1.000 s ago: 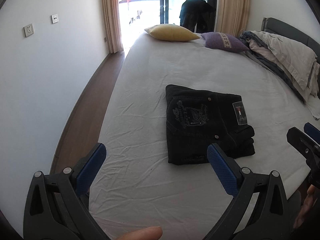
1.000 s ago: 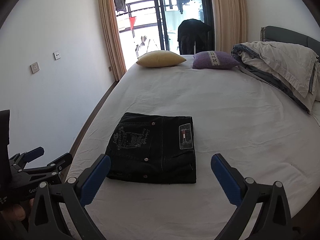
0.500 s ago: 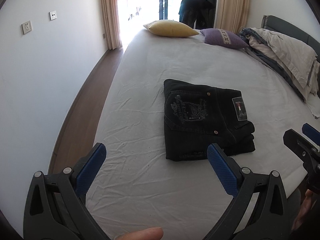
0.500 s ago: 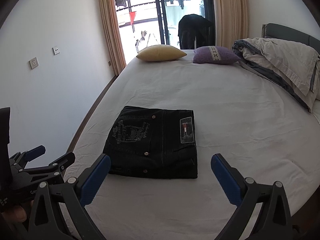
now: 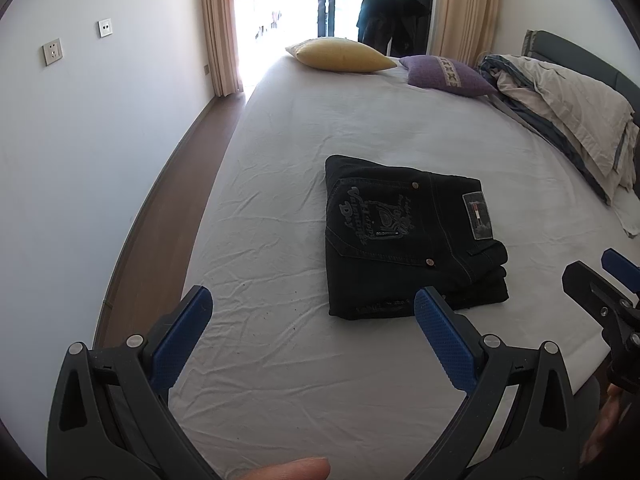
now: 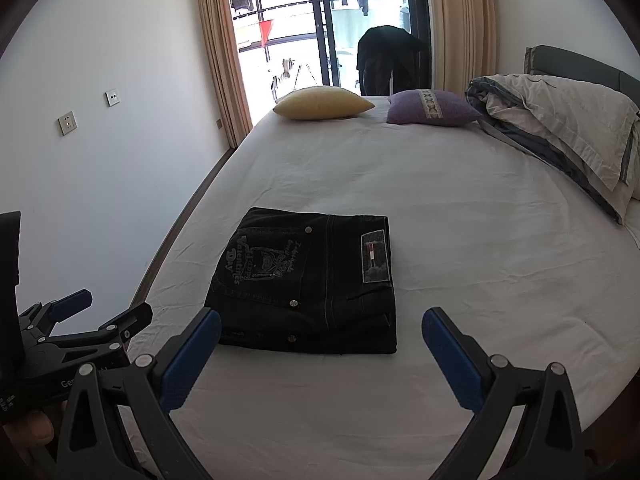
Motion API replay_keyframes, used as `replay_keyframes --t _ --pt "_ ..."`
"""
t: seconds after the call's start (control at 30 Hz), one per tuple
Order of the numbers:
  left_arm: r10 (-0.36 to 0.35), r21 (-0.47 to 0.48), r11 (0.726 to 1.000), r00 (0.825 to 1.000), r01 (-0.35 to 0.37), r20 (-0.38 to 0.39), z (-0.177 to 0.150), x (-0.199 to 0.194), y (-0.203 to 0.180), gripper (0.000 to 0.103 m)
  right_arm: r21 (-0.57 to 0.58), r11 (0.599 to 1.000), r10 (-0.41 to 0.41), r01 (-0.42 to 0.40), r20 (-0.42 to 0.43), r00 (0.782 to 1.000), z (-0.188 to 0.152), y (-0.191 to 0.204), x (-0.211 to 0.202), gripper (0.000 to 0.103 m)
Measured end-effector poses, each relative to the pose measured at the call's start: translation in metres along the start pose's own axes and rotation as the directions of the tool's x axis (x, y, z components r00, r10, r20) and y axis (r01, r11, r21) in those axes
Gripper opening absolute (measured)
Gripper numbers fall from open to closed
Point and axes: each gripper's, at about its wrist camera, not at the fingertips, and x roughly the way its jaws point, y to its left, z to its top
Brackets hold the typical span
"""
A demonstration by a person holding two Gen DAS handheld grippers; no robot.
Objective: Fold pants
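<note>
Right wrist: folded pants [image 6: 308,280], bed [image 6: 460,208]

The bed [image 6: 460,208] wore a white sheet. Folded black pants [image 6: 308,280] lay on it, with a yellow pillow [image 6: 322,103], purple cushion [image 6: 432,107] and bunched duvet [image 6: 560,120] beyond the pants.

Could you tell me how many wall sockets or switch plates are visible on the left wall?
2: the nearer plate sits lower, the farther plate higher, towards the curtain. More may lie outside the view.
</note>
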Motion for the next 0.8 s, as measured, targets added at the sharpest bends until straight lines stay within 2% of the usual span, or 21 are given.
replay_keyframes --t 0.8 --pt "-0.002 0.000 1.000 1.000 0.002 -0.013 -0.0042 0.0014 -0.0037 0.103 0.001 1.000 0.004 -0.004 -0.006 1.000 -0.0056 0.0005 -0.0003 0.103"
